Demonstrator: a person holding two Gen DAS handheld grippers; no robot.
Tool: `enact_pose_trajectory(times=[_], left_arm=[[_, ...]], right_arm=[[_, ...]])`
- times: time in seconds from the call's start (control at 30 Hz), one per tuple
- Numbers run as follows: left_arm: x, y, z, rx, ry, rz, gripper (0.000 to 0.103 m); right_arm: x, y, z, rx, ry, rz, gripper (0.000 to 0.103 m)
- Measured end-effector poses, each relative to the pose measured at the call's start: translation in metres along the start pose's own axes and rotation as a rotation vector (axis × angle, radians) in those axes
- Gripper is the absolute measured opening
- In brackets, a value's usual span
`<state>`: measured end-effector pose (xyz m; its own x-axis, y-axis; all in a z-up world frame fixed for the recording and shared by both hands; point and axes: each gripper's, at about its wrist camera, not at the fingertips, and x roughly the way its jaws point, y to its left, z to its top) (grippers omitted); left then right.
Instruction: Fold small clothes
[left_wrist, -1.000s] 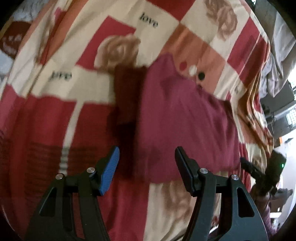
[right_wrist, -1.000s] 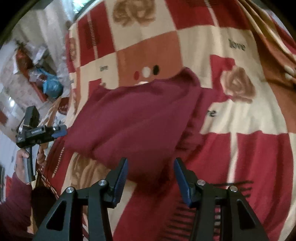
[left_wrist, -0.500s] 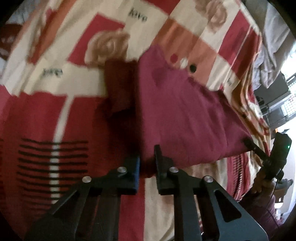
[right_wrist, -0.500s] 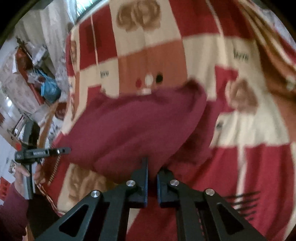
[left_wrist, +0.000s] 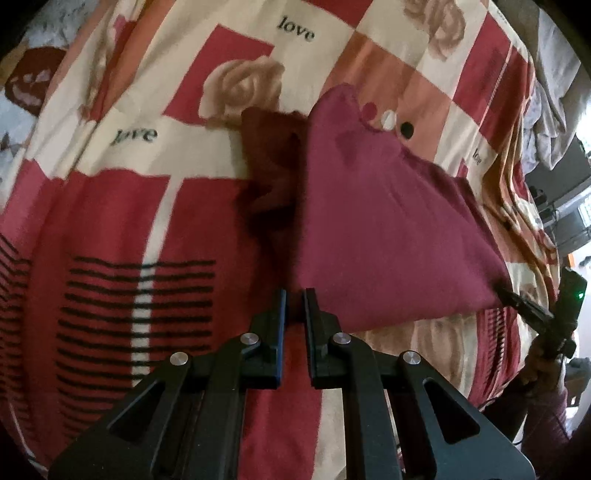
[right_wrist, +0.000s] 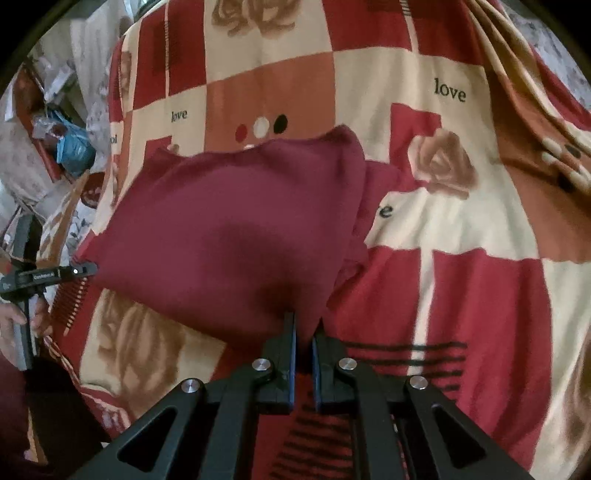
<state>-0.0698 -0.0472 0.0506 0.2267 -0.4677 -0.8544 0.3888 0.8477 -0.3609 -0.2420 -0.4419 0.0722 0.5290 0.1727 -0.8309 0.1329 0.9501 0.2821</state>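
Observation:
A small maroon garment (left_wrist: 384, 225) lies on a red, cream and orange patterned blanket (left_wrist: 122, 206). My left gripper (left_wrist: 294, 301) is shut on its near corner, with a darker folded part (left_wrist: 269, 162) lying to the left of the cloth. In the right wrist view the same garment (right_wrist: 229, 236) is lifted along its near edge, and my right gripper (right_wrist: 303, 326) is shut on its other near corner. Each gripper shows at the edge of the other's view, the right one (left_wrist: 517, 301) and the left one (right_wrist: 79, 271), at the garment's far corner.
The blanket (right_wrist: 480, 295) covers a bed and fills most of both views. Grey crumpled bedding (left_wrist: 554, 92) lies at the far right edge. Bags and clutter (right_wrist: 70, 147) sit on the floor beyond the bed's left side.
Both grippers were open a second ago above the garment's near edge. They have closed on its two near corners and the cloth is now pulled taut and raised between them.

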Motion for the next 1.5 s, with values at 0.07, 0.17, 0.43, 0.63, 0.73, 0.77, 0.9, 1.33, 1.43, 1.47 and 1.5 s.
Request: enact_pose_trajectory(times=[0.07,0.17,0.43,0.63,0.73,0.77,0.9,1.33,1.43,1.47,1.5], left_arm=[[-0.008,-0.001,0.001,-0.007,-0.007,-0.002,0.008],[-0.018,-0.004,0.005,-0.049,-0.052,0.001,0.008],[0.001,-0.026,0.02,-0.059,-0.103,0.112,0.042],[0.029,-0.011,0.022,-0.066,-0.098,0.223,0.043],[0.034,-0.007,0.021,-0.055,-0.098,0.227,0.046],[0.034,-0.007,0.021,-0.049,-0.104,0.232,0.047],[0.037,-0.005,0.022,-0.05,-0.1,0.225,0.047],[0.041,-0.01,0.021,-0.04,-0.102,0.24,0.051],[0.042,-0.006,0.023,-0.058,-0.099,0.222,0.051],[0.042,-0.005,0.024,-0.063,-0.098,0.218,0.051],[0.043,-0.005,0.024,-0.066,-0.097,0.216,0.051]], right_arm=[[-0.011,0.008,0.006,-0.023,-0.025,-0.029,0.007],[-0.029,0.02,0.02,-0.01,-0.086,-0.035,0.045],[0.014,0.069,0.079,-0.127,-0.102,-0.052,0.059],[0.109,0.06,0.105,-0.12,0.026,-0.12,0.044],[0.138,0.057,0.117,-0.115,0.029,-0.159,0.045],[0.141,0.06,0.123,-0.122,0.036,-0.183,0.044],[0.128,0.089,0.143,-0.121,-0.009,-0.141,0.045],[0.22,0.226,0.167,-0.295,0.052,0.024,0.044],[0.242,0.229,0.179,-0.254,0.073,0.021,0.043],[0.246,0.228,0.181,-0.245,0.073,0.019,0.043],[0.25,0.226,0.182,-0.23,0.073,0.019,0.044]])
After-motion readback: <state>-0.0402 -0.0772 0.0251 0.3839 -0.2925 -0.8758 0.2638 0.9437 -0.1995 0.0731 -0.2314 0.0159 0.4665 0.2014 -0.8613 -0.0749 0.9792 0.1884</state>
